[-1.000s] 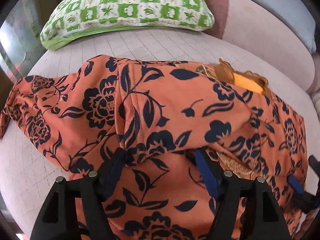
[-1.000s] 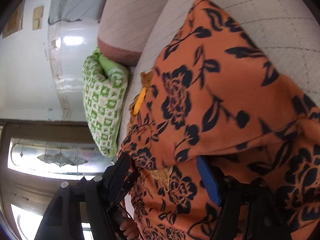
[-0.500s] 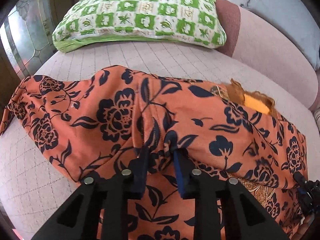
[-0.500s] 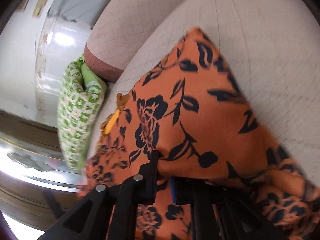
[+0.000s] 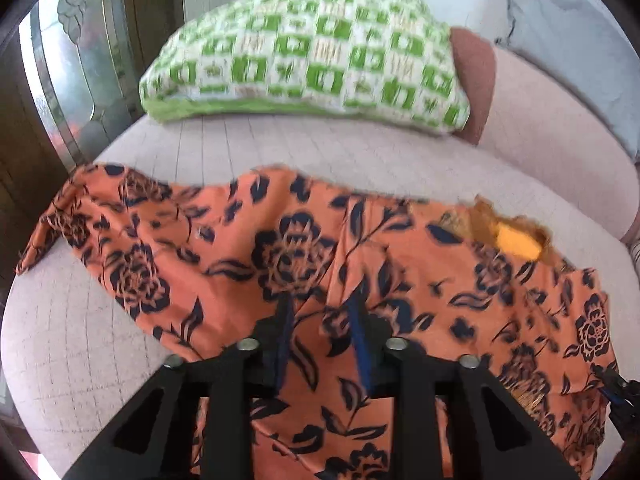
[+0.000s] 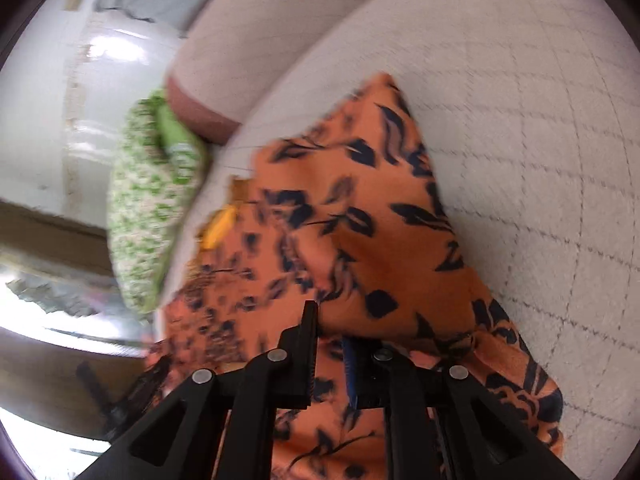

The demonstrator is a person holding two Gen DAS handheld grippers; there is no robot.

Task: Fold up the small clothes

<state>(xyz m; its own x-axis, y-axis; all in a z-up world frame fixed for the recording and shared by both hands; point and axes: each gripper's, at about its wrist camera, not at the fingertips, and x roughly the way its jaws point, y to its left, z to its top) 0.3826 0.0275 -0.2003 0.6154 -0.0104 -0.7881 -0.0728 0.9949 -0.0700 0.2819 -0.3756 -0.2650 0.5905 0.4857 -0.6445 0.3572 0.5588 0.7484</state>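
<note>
An orange garment with dark blue flowers lies spread over the pale pink sofa seat. Its yellow inner neck patch shows at the right. My left gripper has a bunched fold of the near edge between its blue pads, and its jaws are opening a little. In the right wrist view the same garment is pinched at its near edge by my right gripper, whose jaws stand almost together on the cloth. The near edge is raised off the seat.
A green-and-white checked cushion lies at the back of the seat, against the sofa's pink backrest. A grey cloth hangs over the backrest. Dark wood and glass panels stand to the left.
Both grippers went from wide open around the cloth to closed on it, then rose and pulled the near edge up. The left jaws have since widened slightly.
</note>
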